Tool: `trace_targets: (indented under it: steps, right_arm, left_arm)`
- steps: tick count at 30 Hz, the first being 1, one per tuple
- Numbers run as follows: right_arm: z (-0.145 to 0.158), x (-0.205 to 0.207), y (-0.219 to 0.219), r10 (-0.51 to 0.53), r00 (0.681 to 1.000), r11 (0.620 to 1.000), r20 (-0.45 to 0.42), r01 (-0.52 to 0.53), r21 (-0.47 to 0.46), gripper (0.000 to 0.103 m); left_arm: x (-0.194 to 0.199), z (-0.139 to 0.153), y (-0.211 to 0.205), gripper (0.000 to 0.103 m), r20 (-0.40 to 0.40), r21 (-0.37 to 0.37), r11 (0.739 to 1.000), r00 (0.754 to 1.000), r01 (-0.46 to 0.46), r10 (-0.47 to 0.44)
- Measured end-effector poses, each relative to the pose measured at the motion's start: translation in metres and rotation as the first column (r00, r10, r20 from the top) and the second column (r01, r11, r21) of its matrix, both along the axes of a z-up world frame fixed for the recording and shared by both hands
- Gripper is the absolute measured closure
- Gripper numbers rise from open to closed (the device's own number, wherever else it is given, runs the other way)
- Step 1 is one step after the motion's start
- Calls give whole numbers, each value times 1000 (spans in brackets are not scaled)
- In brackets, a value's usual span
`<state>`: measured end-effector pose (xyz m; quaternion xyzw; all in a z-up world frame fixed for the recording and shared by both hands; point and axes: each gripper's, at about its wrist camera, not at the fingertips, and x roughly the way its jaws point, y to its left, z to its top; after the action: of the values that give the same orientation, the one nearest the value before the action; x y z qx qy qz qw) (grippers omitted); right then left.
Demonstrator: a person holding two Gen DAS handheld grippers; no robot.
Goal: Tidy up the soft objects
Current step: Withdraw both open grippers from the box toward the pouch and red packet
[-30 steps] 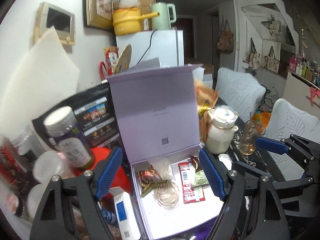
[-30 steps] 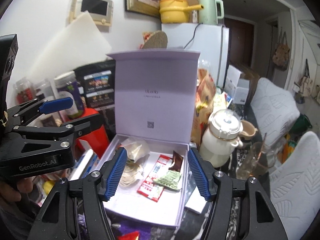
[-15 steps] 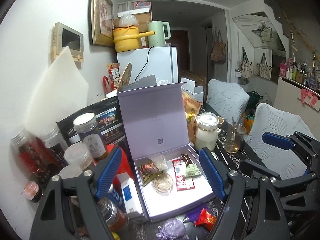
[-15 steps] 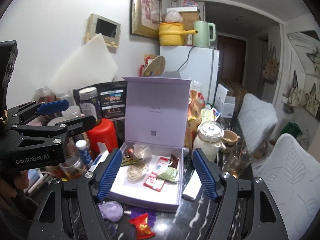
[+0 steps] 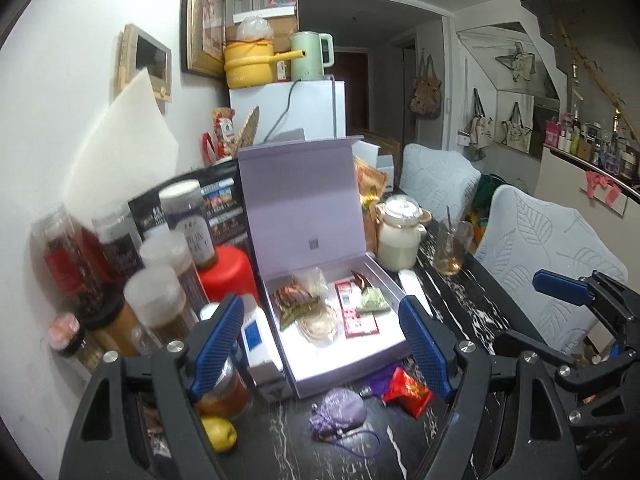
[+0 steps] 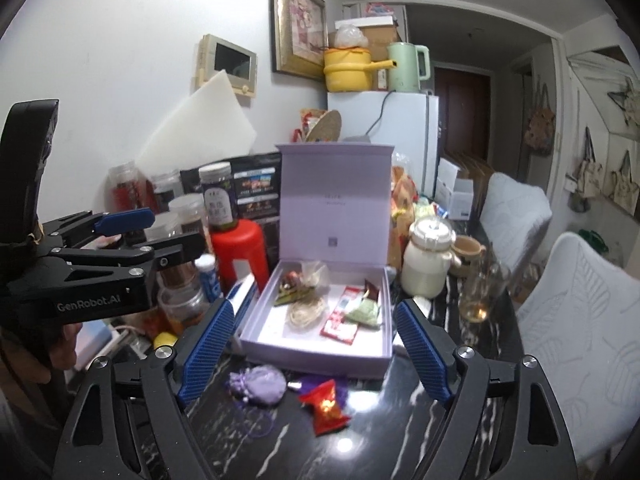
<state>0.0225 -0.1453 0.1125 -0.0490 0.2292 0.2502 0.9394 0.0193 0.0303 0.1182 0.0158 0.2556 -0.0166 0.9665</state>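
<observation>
An open lilac box (image 5: 384, 350) (image 6: 316, 354) with its lid upright stands on the dark marble table. It holds several sachets, a coil of string and a clear bag. In front of it lie a lilac drawstring pouch (image 5: 338, 408) (image 6: 258, 384) and a red packet (image 5: 406, 390) (image 6: 326, 402), with a dark purple item half hidden behind the packet. My left gripper (image 5: 320, 344) is open and empty, above and short of the box. My right gripper (image 6: 314, 350) is open and empty, likewise back from the box. The left gripper also shows in the right wrist view (image 6: 160, 236).
Jars and bottles (image 5: 160, 292), a red canister (image 6: 239, 254) and a white-blue carton (image 5: 258, 340) crowd the box's left. A lemon (image 5: 218, 434) lies at front left. A cream pot (image 6: 428, 264) and a glass (image 6: 480, 292) stand at right, chairs (image 6: 580, 320) beyond.
Both grippers have pulled back and up from the box. The pouch and red packet in front of it have come into view. Both stay open.
</observation>
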Motion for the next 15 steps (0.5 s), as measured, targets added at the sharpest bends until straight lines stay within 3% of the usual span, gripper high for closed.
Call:
trace_targets:
  steps: [15]
  right_arm:
    - [-62, 2, -5, -30, 991, 999, -133, 34, 32, 19]
  left_arm:
    - [-4, -59, 5, 23, -112, -59, 995, 990, 75, -81]
